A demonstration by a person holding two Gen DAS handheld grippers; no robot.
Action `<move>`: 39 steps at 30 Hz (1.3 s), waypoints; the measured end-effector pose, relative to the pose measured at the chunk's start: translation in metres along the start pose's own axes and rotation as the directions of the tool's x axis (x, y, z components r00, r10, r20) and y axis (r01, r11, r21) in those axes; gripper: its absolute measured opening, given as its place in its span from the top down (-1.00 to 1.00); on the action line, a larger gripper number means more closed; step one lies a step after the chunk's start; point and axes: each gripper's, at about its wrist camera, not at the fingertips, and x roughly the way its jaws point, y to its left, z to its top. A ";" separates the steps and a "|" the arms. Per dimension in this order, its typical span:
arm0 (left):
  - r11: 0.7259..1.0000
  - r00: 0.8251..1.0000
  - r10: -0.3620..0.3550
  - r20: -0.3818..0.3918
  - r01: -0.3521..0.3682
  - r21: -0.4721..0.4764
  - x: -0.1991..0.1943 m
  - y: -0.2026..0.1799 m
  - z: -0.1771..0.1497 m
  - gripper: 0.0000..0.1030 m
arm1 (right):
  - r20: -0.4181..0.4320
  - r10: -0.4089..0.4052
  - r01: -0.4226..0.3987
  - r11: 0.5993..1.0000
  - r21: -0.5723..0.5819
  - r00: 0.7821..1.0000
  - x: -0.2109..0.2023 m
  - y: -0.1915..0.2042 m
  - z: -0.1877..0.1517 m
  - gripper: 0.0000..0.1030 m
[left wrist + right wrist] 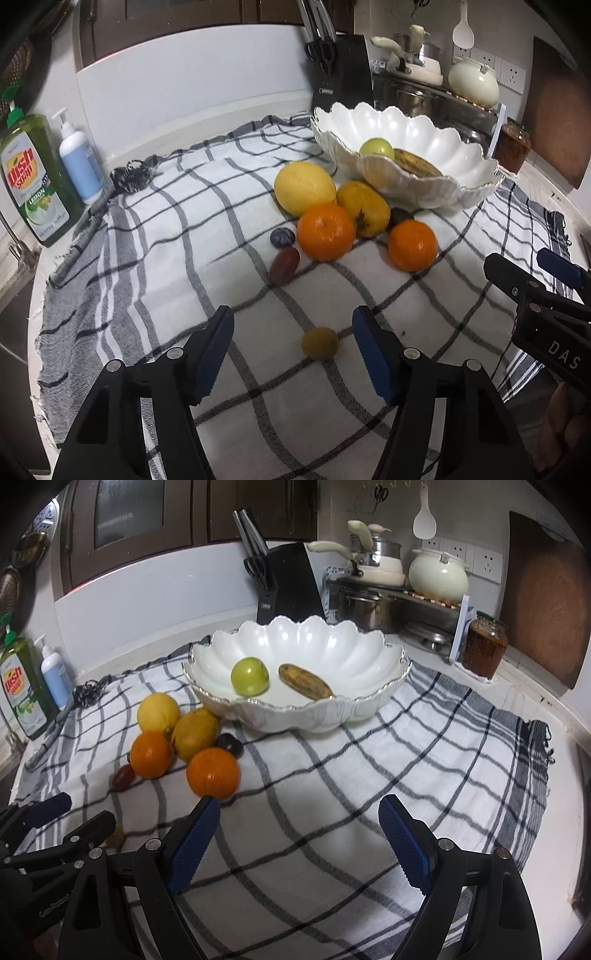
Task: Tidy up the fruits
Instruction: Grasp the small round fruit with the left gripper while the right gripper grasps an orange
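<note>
Ok so from where I'm driving: the cloth (332, 812) is spread over the counter with the bowl (369, 646) sitting on its far side. In the bowl, an apple (249, 675) sits left of a banana (305, 682). The loose fruit is bunched on the cloth just left of and in front of the bowl: lemon (158, 712) at the back, mango (195, 733) beside it, two oranges (150, 754) (212, 772) in front. One small fruit (320, 343) lies apart, nearer me, between my left gripper (291, 350) fingers. The knife block (288, 583) stands behind the bowl, the soap bottles (22, 686) far left.
</note>
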 end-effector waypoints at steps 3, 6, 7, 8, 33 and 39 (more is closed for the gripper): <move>1.000 1.000 -0.010 -0.014 0.010 -0.001 0.004 -0.001 -0.002 -0.21 | -0.013 0.003 -0.003 1.000 0.003 1.000 0.003 0.000 -0.004 -0.72; 1.000 1.000 -0.017 -0.027 0.017 0.003 0.008 -0.002 -0.004 -0.10 | -0.021 0.005 -0.005 1.000 0.006 1.000 0.005 -0.001 -0.006 -0.72; 1.000 0.999 -0.020 -0.033 0.020 0.005 0.009 -0.003 -0.005 -0.04 | -0.023 0.005 -0.005 1.000 0.008 1.000 0.006 -0.001 -0.006 -0.72; 1.000 0.999 -0.025 -0.038 0.025 0.007 0.011 -0.003 -0.006 0.00 | -0.024 0.006 -0.006 1.000 0.009 1.000 0.007 -0.002 -0.006 -0.72; 1.000 0.999 -0.009 -0.035 0.010 0.015 0.005 0.008 -0.001 0.54 | -0.013 0.054 -0.054 0.998 -0.015 0.998 0.007 0.012 0.000 -0.72; 1.000 0.999 0.013 -0.032 -0.014 -0.016 0.004 0.026 0.005 0.54 | -0.022 0.085 -0.086 0.995 -0.044 0.996 0.018 0.032 0.010 -0.72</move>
